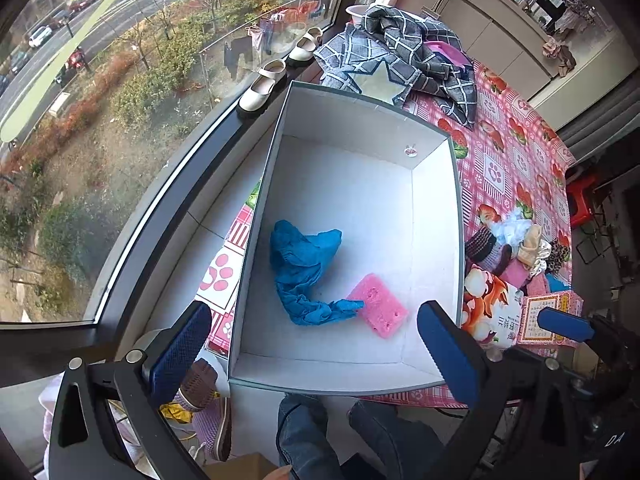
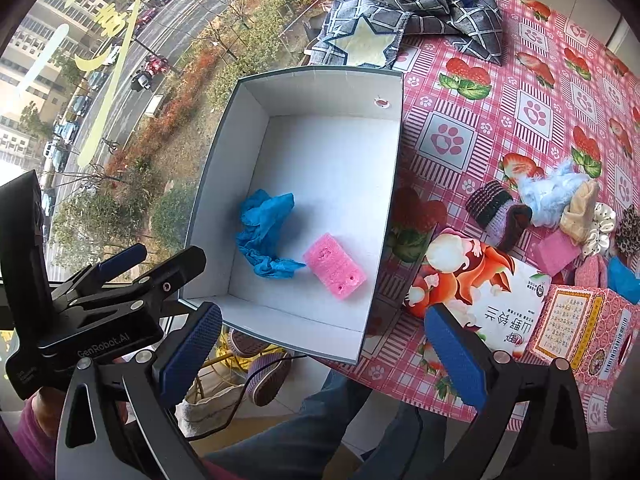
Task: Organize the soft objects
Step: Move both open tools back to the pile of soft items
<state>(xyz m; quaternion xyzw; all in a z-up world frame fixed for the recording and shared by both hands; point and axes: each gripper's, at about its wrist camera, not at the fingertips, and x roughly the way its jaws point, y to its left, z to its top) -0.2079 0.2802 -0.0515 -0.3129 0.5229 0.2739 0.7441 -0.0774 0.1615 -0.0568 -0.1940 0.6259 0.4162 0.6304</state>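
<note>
An open white box [image 1: 400, 128] [image 2: 320, 76] stands on the table's left side. Inside lie a crumpled blue cloth [image 1: 304, 268] [image 2: 266, 236] and a pink sponge [image 1: 378, 310] [image 2: 334, 270], touching. A pile of soft items [image 1: 516, 248] [image 2: 560, 216] lies right of the box: striped knit sock, pale blue fluff, beige cloth, scrunchies, another pink sponge [image 2: 558, 254]. My left gripper [image 1: 316, 352] is open and empty above the box's near edge; it also shows in the right wrist view [image 2: 152, 262]. My right gripper [image 2: 324, 352] is open and empty, near the box's near right corner; one of its fingers [image 1: 566, 324] shows in the left wrist view.
A grey checked cloth with a star [image 1: 400, 52] [image 2: 412, 8] lies beyond the box. A tissue pack [image 2: 480, 292] and a pink carton [image 2: 580, 328] sit right of the box. White shoes [image 1: 264, 86] stand on the window ledge. The tablecloth [image 2: 520, 112] is pink-patterned. My legs are below.
</note>
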